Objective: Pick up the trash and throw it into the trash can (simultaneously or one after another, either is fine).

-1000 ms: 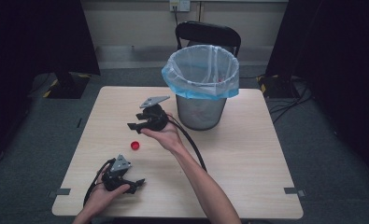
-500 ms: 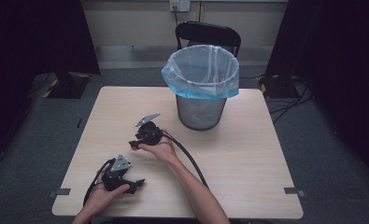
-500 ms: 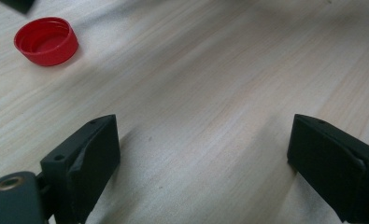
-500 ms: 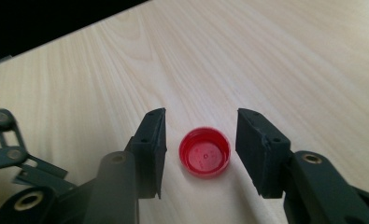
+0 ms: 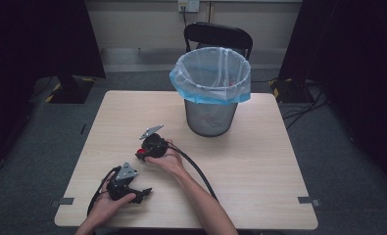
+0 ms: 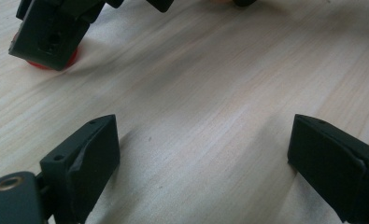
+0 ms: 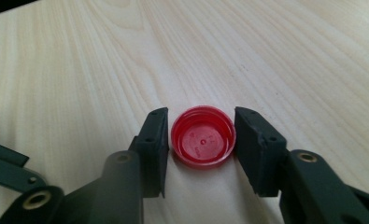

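Two grippers work over a pale wooden table (image 5: 259,161), with a mesh bin (image 5: 211,93) lined in blue plastic standing toward its far side. Lying flat near the table's middle-left, the red cap (image 7: 203,136) has its hollow side facing up; being round, it has no long axis to speak of. The right gripper (image 7: 201,144) straddles it, jaws having just been closing, pads at the rim on either side, though whether they press is hard to tell. The left gripper (image 6: 201,158) rests nearer the person, jaws spread wide over bare wood. From above, the cap is mostly hidden under the right gripper.
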A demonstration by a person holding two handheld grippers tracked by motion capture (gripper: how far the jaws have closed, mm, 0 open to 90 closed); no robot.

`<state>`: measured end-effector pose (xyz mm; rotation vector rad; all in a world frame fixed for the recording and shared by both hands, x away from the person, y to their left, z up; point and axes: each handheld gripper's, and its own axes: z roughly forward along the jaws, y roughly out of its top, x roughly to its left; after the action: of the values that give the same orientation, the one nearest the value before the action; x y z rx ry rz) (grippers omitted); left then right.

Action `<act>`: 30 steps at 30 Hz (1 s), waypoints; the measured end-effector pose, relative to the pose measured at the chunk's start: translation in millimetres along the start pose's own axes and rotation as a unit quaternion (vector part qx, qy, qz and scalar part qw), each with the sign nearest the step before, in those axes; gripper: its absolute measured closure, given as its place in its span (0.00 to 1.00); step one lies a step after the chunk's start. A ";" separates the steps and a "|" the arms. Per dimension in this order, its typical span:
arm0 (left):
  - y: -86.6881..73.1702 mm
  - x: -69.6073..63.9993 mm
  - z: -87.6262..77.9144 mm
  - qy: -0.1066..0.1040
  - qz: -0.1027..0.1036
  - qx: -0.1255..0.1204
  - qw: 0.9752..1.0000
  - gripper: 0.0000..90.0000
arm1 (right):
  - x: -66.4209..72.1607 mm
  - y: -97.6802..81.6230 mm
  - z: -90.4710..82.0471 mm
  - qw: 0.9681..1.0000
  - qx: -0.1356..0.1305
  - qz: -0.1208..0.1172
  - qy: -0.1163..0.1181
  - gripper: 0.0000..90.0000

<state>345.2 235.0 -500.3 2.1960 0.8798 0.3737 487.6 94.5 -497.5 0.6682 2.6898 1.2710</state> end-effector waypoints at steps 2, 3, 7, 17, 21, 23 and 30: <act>0.0 -0.1 0.0 0.000 0.000 0.000 1.000 0.10 | 0.9 -0.1 -0.1 1.000 0.001 -0.004 -0.005 0.65; 0.0 -0.1 0.0 0.000 0.000 0.000 1.000 0.10 | 1.1 -0.2 0.3 1.000 0.000 -0.008 -0.006 0.65; 0.0 -0.8 0.6 0.001 -0.004 -0.003 1.000 0.09 | 5.3 1.0 0.5 0.999 0.010 -0.033 -0.019 0.65; 2.1 0.2 2.1 0.002 0.003 0.004 1.000 0.07 | 7.2 2.7 0.8 0.999 0.017 -0.033 -0.026 0.66; 2.1 0.2 2.2 0.002 0.003 0.003 1.000 0.07 | 5.8 3.0 0.3 0.999 0.016 -0.021 -0.022 0.66; 2.1 0.2 2.2 0.002 0.003 0.003 1.000 0.07 | 4.1 3.2 0.1 1.000 0.014 -0.010 -0.018 0.66; 2.1 0.2 2.2 0.002 0.003 0.003 1.000 0.07 | 2.5 5.5 -6.9 1.000 0.009 0.004 -0.019 0.66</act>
<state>347.4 232.9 -500.3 2.2052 0.8772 0.3780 485.5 93.7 -488.6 0.6987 2.6739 1.2263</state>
